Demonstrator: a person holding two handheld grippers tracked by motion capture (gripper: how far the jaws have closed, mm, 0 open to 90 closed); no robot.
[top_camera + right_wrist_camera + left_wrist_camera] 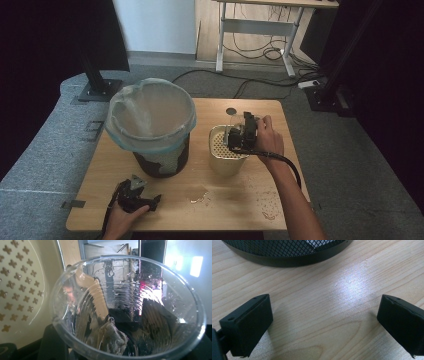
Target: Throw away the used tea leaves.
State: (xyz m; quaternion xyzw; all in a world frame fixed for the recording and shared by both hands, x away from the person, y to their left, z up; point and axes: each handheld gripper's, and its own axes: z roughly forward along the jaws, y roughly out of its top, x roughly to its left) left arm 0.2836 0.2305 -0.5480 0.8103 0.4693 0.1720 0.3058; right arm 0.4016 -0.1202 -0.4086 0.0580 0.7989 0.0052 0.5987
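Clear plastic, beaded with droplets, sat closest to the lens in the right gripper view: a transparent cup point(128, 307) clamped in the right hand-held gripper point(242, 134), its dark jaws showing through the wall on either side. A wet, grey tea bag point(112, 340) clung low inside the cup, near the jaws. Just beyond and to one side of the cup's rim lay the cream perforated insert of a small strainer bin point(226, 150), over which the high view placed this hand-held gripper, the cup tipped toward it.

My reading is that the draining step was in hand: liquid was going out of the cup through the perforated top, and little or none seemed left inside, though the bag remained. The next move would likely call for carrying the cup across to the lined waste basket point(151, 125), which stood well to the left of that hand-held gripper, and tipping far enough to shake the clinging bag loose without loosening the grip on the thin wall.

The left hand-held gripper point(322, 322) rested low over the wooden surface point(332, 290) with its jaws wide apart and nothing between them; the basket's black mesh base lay just ahead of it. Some spilled drops marked the surface between the two hands.
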